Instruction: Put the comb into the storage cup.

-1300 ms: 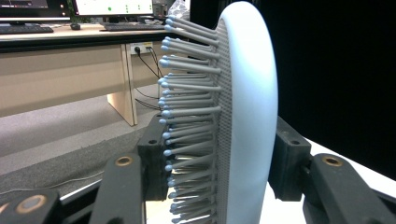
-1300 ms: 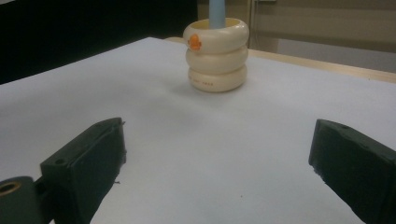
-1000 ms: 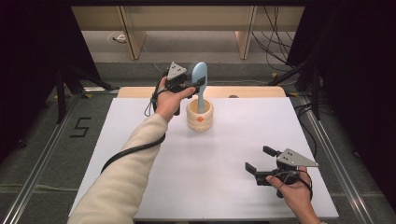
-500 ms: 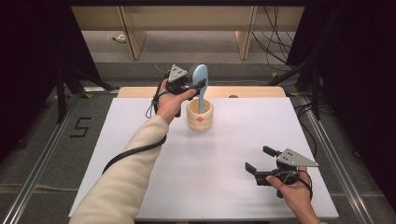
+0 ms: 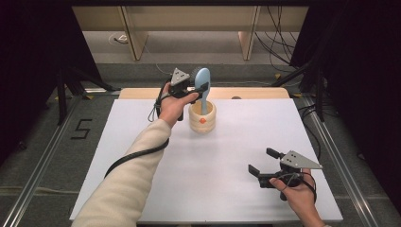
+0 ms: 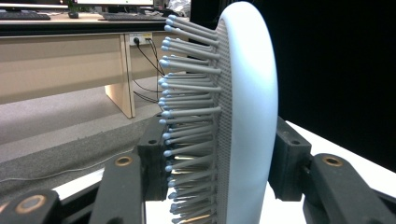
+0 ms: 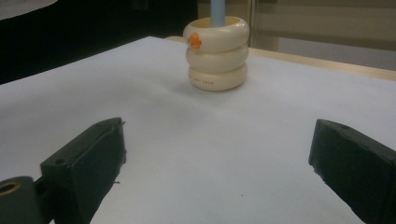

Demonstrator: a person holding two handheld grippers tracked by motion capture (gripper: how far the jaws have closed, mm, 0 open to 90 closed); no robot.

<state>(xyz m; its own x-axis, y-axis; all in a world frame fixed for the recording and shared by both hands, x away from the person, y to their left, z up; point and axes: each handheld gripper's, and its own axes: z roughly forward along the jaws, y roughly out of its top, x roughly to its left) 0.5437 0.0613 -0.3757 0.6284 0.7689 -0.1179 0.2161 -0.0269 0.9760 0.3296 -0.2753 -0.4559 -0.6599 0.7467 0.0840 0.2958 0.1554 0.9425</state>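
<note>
A pale blue hairbrush [image 5: 202, 85] stands upright with its handle down in a cream ribbed holder [image 5: 202, 118] near the far middle of the white table. My left gripper [image 5: 197, 87] is shut on the brush head, one jaw against the bristles [image 6: 187, 140] and the other against the smooth back [image 6: 250, 116]. The holder [image 7: 216, 53] carries a small orange mark, and the brush handle [image 7: 217, 8] rises from it. My right gripper [image 5: 263, 161] rests low near the table's front right, open, nothing between its fingers [image 7: 88, 163].
The white table top [image 5: 213, 170] spreads between the holder and my right hand. A wooden strip [image 5: 255, 93] runs along its far edge. Beyond it stand desk legs and cables [image 5: 279, 28] on a grey floor. Dark curtains flank both sides.
</note>
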